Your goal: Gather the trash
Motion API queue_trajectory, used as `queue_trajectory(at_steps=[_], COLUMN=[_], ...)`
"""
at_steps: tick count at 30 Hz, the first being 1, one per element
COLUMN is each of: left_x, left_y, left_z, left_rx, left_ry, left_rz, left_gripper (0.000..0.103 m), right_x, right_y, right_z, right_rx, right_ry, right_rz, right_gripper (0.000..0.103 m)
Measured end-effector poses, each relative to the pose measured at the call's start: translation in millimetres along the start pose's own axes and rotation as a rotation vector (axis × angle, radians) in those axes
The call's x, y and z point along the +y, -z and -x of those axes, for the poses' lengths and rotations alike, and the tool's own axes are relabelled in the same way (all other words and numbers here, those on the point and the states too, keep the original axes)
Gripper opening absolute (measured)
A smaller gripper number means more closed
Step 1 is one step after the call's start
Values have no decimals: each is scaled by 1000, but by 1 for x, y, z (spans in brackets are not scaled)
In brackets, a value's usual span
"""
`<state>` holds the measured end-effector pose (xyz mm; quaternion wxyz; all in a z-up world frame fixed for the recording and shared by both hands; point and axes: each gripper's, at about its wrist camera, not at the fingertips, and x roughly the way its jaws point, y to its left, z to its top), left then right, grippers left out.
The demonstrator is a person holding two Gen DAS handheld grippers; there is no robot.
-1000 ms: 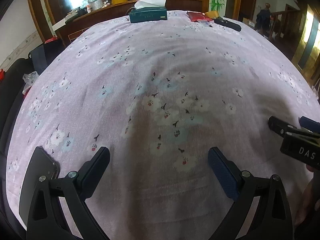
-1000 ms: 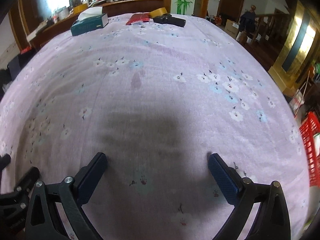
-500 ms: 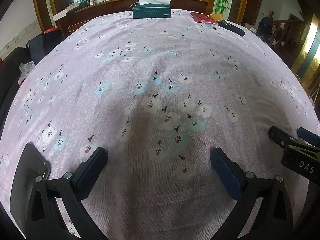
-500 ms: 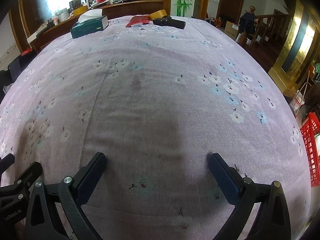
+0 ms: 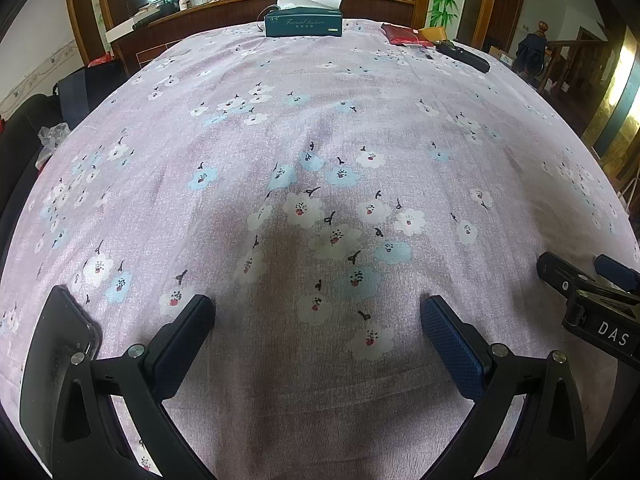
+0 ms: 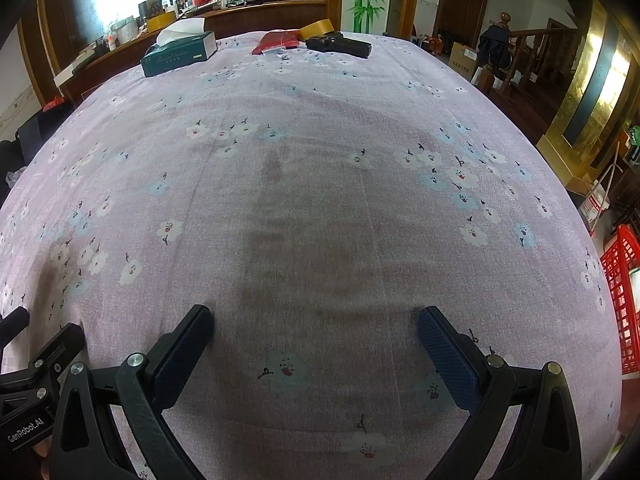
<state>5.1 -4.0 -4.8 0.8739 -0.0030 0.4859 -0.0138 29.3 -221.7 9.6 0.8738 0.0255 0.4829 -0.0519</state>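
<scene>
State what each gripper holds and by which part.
Nothing is held. The left gripper and right gripper both stand open over the bare floral tablecloth.

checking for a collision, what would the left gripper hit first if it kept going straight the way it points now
Most likely the flowered tablecloth itself. The left gripper is open, tilted down at bare cloth, with nothing between its fingers. The tissue box sits far off at the back edge, well above that line, though depth is hard to judge here.
</scene>
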Motion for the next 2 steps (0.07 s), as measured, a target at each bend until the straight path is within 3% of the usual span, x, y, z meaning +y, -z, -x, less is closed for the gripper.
queue_trajectory(at_steps=[2], left_x=[0], left_y=[0], left_z=[0], left_rx=[0], left_ry=[0], left_rz=[0], left_gripper=[103], right_x=[0], right_y=[0], right_z=[0], right_rx=[0], right_ry=[0], right_rz=[0], right_gripper=[103])
